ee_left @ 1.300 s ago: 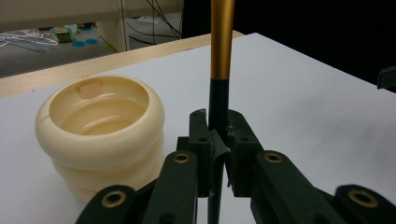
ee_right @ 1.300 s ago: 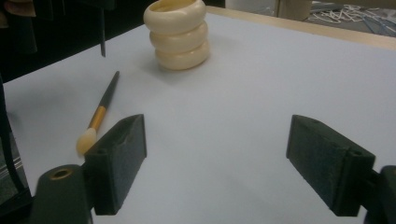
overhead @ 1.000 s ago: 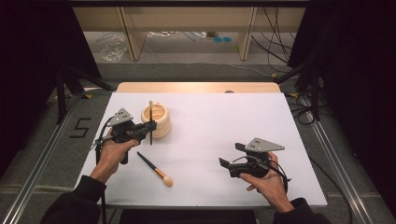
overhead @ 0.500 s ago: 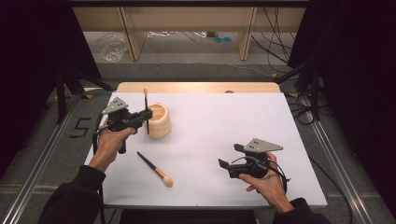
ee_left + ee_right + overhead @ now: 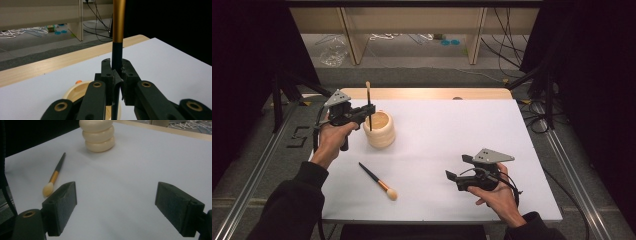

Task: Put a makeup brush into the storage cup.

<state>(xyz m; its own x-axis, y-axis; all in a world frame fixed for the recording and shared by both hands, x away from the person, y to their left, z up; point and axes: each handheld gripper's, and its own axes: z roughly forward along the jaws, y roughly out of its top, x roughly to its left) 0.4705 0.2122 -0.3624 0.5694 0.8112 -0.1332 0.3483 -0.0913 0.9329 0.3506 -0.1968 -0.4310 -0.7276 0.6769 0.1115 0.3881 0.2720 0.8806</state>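
My left gripper (image 5: pixel 368 114) is shut on a makeup brush (image 5: pixel 368 102) held upright, bristle end up, just above the near-left rim of a cream ribbed cup (image 5: pixel 380 130). In the left gripper view the brush's black and gold handle (image 5: pixel 117 37) runs up between the closed jaws of the left gripper (image 5: pixel 117 75), with the cup (image 5: pixel 72 91) below. A second brush (image 5: pixel 378 181) lies flat on the white board in front of the cup. My right gripper (image 5: pixel 453 178) rests low at the board's near right, open and holding nothing. The right gripper view shows the right gripper (image 5: pixel 116 203), the lying brush (image 5: pixel 53 178) and the cup (image 5: pixel 99 135).
The white board (image 5: pixel 462 130) covers the table, with a wooden strip (image 5: pixel 422 93) along its far edge. Metal rails (image 5: pixel 569 170) flank both sides. Beyond the table stand wooden shelf legs (image 5: pixel 474 35) and loose cables on the floor.
My left gripper has lifted the upright brush and carried it up and toward the far side, to the cup's rim. The right gripper and the lying brush have stayed put.
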